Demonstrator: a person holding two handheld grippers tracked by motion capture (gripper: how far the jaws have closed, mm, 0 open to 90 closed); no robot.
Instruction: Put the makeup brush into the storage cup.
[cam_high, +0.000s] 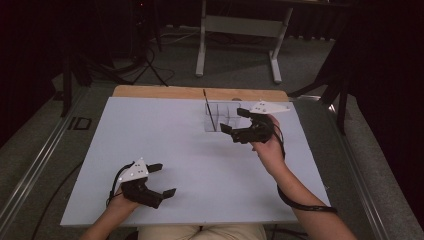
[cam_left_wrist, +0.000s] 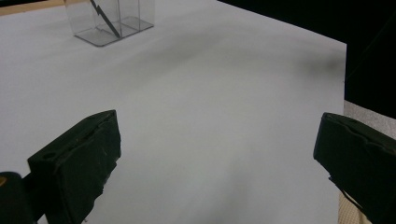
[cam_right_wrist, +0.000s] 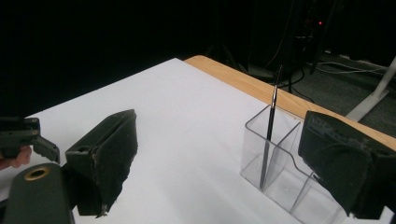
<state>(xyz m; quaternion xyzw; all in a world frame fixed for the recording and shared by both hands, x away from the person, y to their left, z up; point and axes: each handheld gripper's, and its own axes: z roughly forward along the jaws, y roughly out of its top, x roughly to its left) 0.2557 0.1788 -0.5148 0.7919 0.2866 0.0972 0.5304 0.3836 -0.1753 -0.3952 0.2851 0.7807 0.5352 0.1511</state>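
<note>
Two grippers are in my hands, and one clear plastic organiser box with inner dividers (cam_high: 222, 117) stands near the far edge of the white table top (cam_high: 165, 135), a little right of that edge's middle. One thin dark pen (cam_high: 209, 110) leans in the box's leftmost compartment, its upper end sticking out above the rim and tilted toward the far edge. I can read no brand or label on the box, the pen or my tools; the only writing I can make out is a dark "ID"-like mark on the floor (cam_high: 79, 123) beside the table's left edge.

My right gripper (cam_high: 239, 121) hovers just beside the box, on its right and near side, jaws spread wide and holding nothing. In the right gripper view the box (cam_right_wrist: 280, 158) sits between my two black jaws, closer to the right one, with the pen (cam_right_wrist: 270, 135) upright in the near compartment; neither jaw touches the box that I can see.

My left gripper (cam_high: 162, 179) rests near the table's near-left corner, well apart from the box, its jaws equally wide and empty. In the left gripper view the box (cam_left_wrist: 109, 23) and pen (cam_left_wrist: 105, 18) show far off.
</note>
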